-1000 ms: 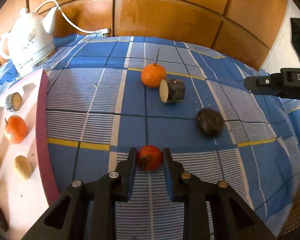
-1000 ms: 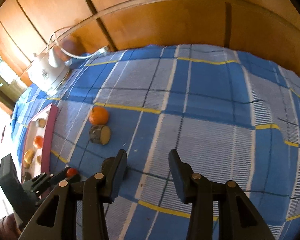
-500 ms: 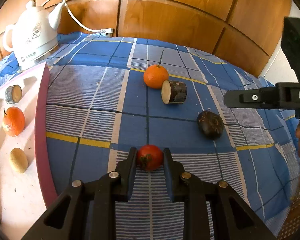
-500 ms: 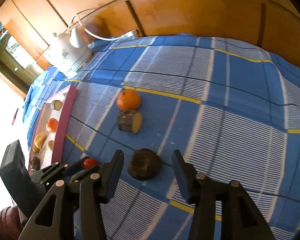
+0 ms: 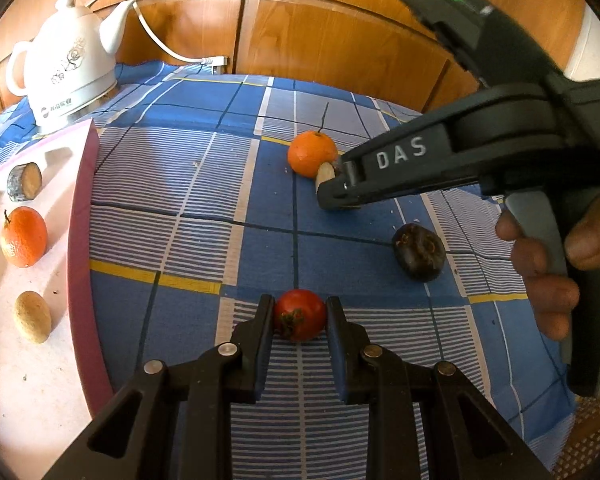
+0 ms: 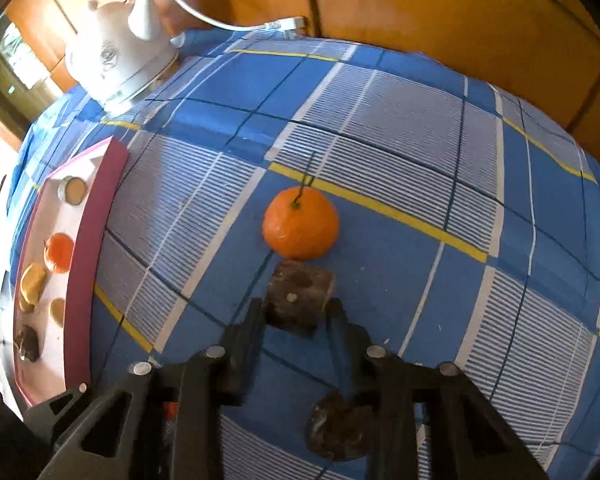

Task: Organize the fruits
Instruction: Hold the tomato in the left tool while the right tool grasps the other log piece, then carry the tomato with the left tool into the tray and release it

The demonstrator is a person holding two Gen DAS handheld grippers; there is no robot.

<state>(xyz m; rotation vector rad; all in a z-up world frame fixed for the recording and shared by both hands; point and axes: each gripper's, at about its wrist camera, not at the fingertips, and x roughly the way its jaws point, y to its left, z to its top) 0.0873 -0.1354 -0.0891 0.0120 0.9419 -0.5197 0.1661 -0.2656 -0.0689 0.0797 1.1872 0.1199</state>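
My left gripper (image 5: 299,320) is shut on a small red tomato (image 5: 302,308), low over the blue checked cloth. In the right wrist view my right gripper (image 6: 296,312) points down with its jaws closing, and a dark-skinned cut piece (image 6: 300,288) sits between them with both pads against its sides. The left wrist view shows the same piece (image 5: 325,172) half hidden behind the right gripper's tip. An orange with a stem (image 6: 300,224) lies just beyond it. A dark round fruit (image 5: 419,246) rests loose on the cloth to the right of the tomato.
A white tray with a maroon rim (image 5: 82,208) lies at the left and holds a cut piece (image 5: 24,182), an orange (image 5: 23,236), a tan fruit (image 5: 32,316) and others. A white kettle (image 5: 68,76) with a cord stands at the back left. Wooden panels rise behind the table.
The right gripper moved from over the dark round fruit to the cut piece and closed around it. The left gripper kept still with the tomato.
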